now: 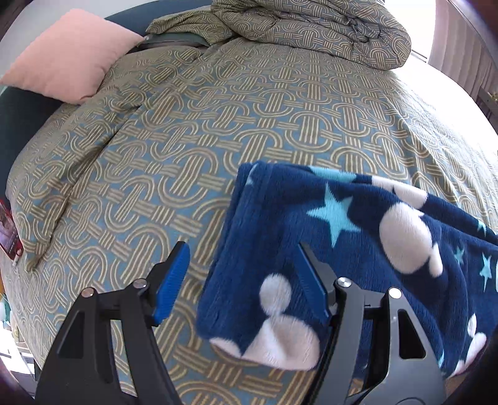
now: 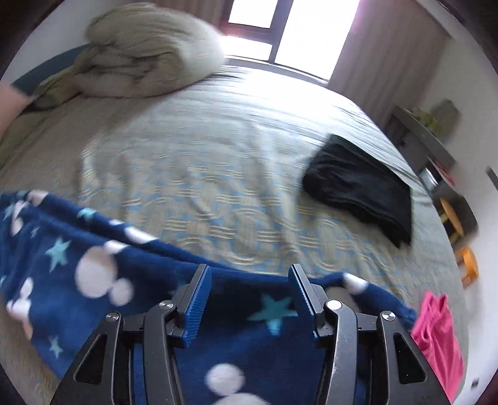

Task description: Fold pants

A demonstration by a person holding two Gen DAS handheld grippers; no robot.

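Note:
The pants [image 1: 326, 249] are navy fleece with light blue stars and white mouse-head shapes, folded into a flat band on the patterned bed cover [image 1: 218, 124]. My left gripper [image 1: 242, 268] is open over the band's left end, its right finger resting on the fleece and its left finger over the bare cover. In the right wrist view the pants [image 2: 93, 264] stretch across the bottom. My right gripper [image 2: 249, 280] is open above their right part, holding nothing. This view is motion-blurred.
A pink pillow [image 1: 68, 53] lies at the bed's far left and a bunched duvet [image 1: 311, 28] at the head. A folded black garment [image 2: 361, 187] lies on the right of the bed. A pink garment [image 2: 439, 336] hangs at the near right edge. Furniture [image 2: 435, 149] stands beyond.

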